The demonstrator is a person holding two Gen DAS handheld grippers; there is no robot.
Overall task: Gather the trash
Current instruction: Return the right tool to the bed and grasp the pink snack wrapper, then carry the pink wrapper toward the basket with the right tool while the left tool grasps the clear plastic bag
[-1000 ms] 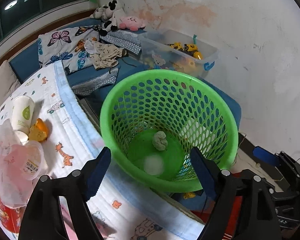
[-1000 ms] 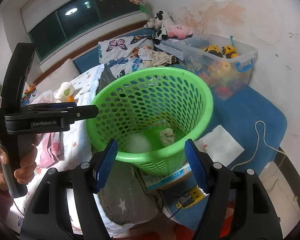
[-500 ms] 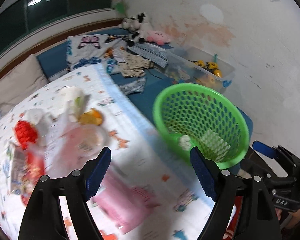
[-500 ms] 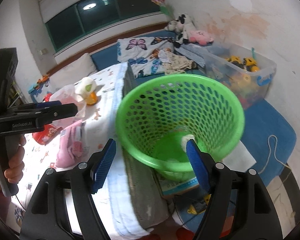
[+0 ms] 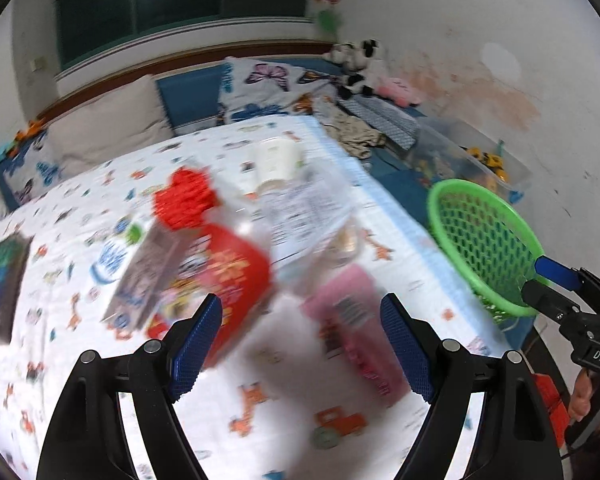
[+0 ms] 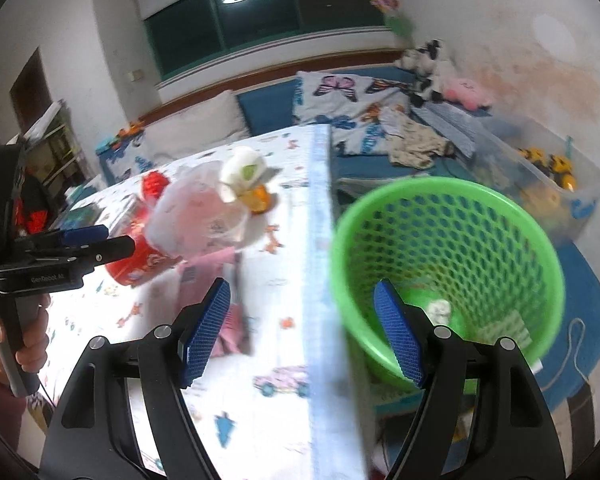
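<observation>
The left claw (image 5: 300,344) is wide open and holds nothing. Just ahead of it on the bed sheet (image 5: 100,200) lies a pink packet (image 5: 356,328), its long side pointing away from the claw. The right claw (image 6: 300,334) is open too, with the green basket (image 6: 448,272) just ahead on its right.

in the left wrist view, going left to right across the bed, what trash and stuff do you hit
Dark book → red bag → pink packet → green basket → right claw.
</observation>
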